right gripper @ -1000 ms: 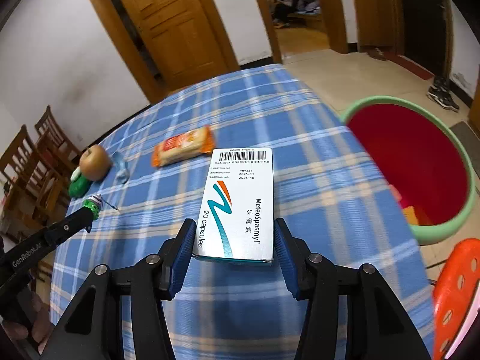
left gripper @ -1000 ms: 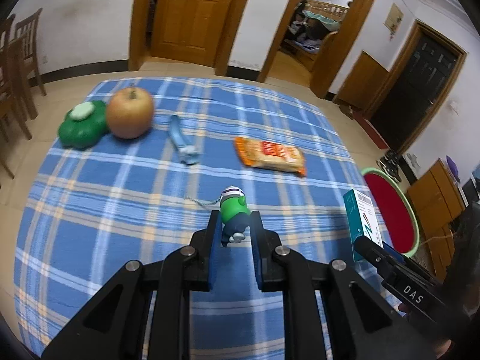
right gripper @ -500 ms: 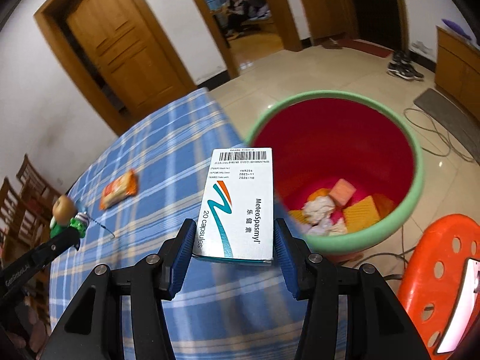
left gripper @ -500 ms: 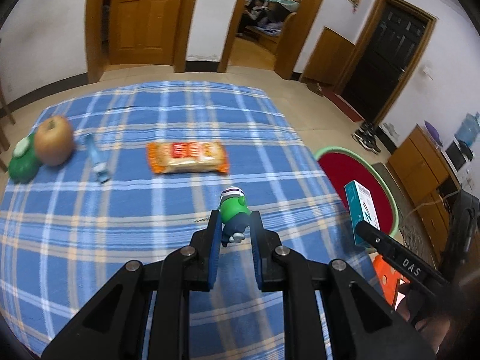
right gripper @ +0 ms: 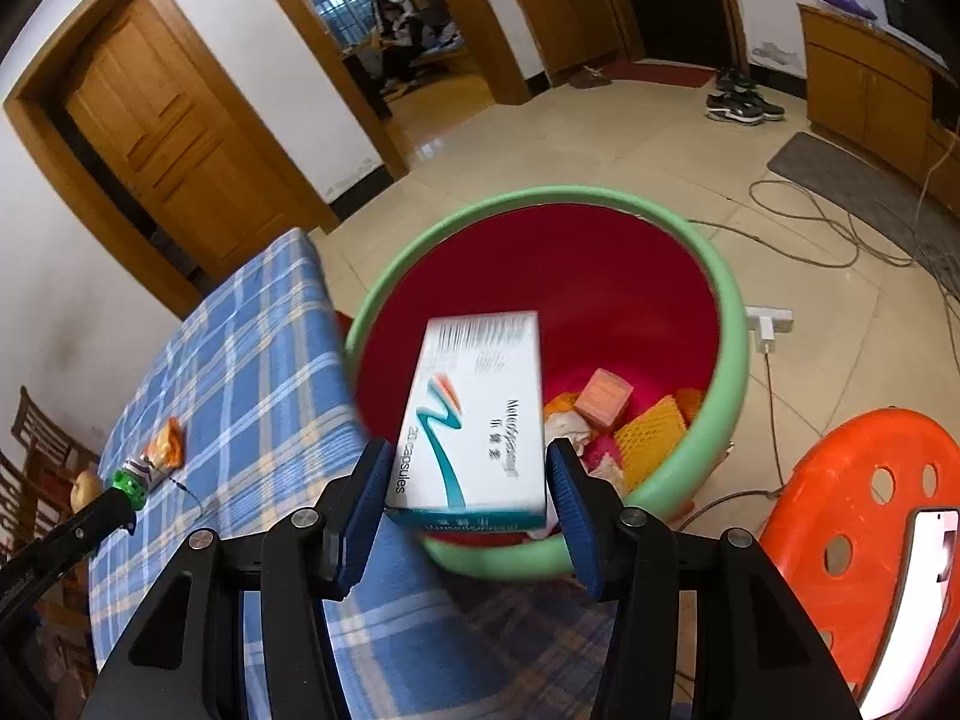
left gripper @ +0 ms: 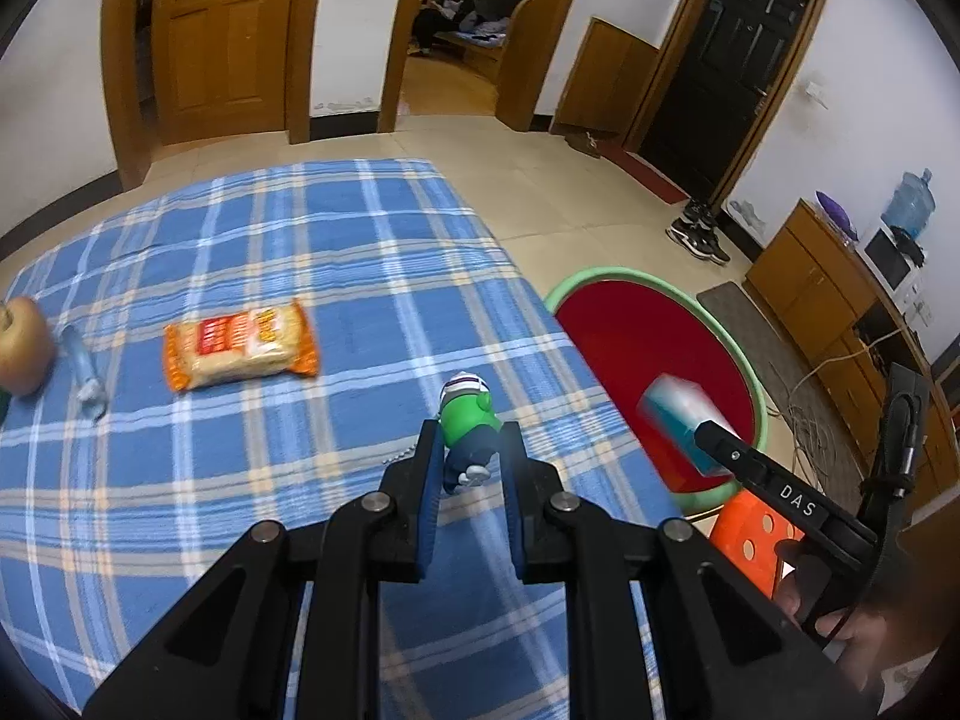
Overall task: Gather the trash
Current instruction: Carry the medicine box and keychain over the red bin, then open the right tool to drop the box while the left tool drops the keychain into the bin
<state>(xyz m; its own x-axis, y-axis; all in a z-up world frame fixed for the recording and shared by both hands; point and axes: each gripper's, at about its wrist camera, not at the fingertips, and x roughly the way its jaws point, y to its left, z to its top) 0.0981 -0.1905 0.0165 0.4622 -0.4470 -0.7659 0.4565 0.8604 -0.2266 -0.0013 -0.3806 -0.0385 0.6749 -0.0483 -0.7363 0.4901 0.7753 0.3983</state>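
Blue-checked cloth table (left gripper: 300,228) is sitting just left of the round red plastic bin with a green rim (right gripper: 729,324). Farthest from the bin, a brownish apple (left gripper: 21,345) and a small clear tube (left gripper: 84,369) are lying at the table's left edge. Nearer the bin, an orange snack packet (left gripper: 240,347) is lying flat. Left gripper (left gripper: 469,468) is clamping narrow on a small green toy figure with a striped cap (left gripper: 468,420), holding it over the table, short of the bin. Right gripper (right gripper: 465,486) is hanging over the bin's near rim, jaws mid-wide. White-and-teal cardboard capsule box (right gripper: 480,414) is sitting tilted and blurred between them, looking loose, with a gap showing at the left pad. Crumpled scraps are lying inside the bin. Orange perforated plastic stool (right gripper: 870,480) is standing just right of the bin.
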